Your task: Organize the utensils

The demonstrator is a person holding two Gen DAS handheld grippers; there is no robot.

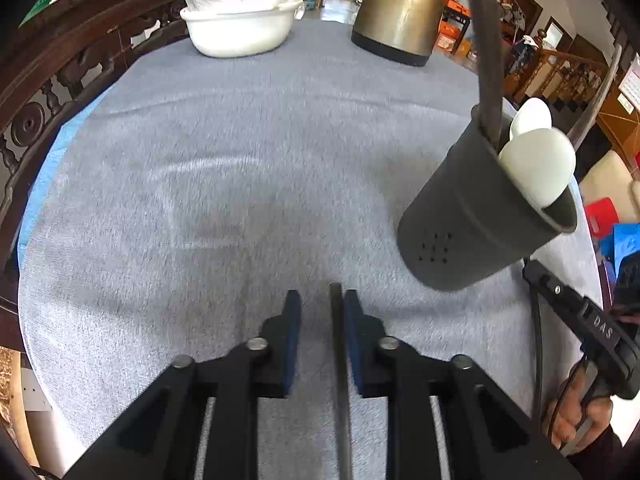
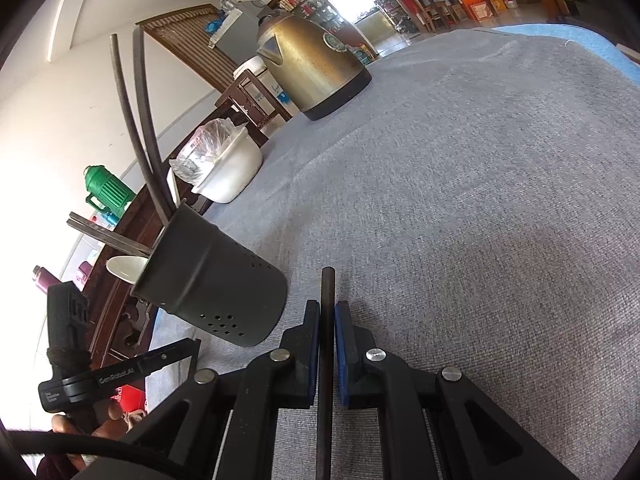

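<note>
The grey cloth-covered worktop carries my dark perforated metal utensil holder — white spoons inside. My right hand-held gripper pinches a dark chopstick; my left hand-held gripper stands slightly parted — a thin dark chopstick lies against one pad.

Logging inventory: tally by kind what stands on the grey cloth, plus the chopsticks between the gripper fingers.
Kettle: 1
White bowl: 1
Utensil holder: 1
Chopsticks: 2
Total: 5
</note>
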